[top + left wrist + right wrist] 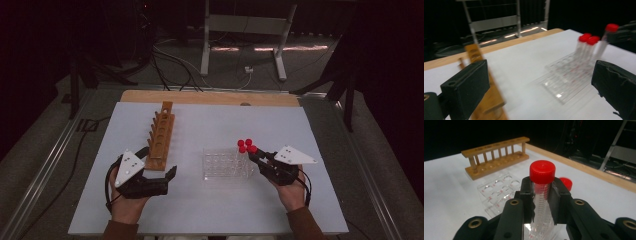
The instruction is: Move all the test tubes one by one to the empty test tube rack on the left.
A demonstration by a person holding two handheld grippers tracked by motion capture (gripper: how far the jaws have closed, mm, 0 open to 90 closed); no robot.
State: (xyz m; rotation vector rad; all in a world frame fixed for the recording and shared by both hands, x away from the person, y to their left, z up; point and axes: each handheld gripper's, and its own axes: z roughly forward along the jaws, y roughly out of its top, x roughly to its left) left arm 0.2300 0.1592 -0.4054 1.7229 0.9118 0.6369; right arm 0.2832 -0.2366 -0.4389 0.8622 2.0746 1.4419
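The right gripper [541, 202], jaws clamped on a clear red-capped test tube [542, 187] at the clear plastic rack [225, 164], could tip neighbouring tubes [245, 145] if tilted; the left gripper [161, 172] hangs open and empty beside the wooden rack [161, 135].

A pale grey tabletop [200, 210] with a bare wooden strip along its far edge carries a wooden tube rack [161, 136] on its left side and a clear plastic rack [225, 164] near its middle, well apart.
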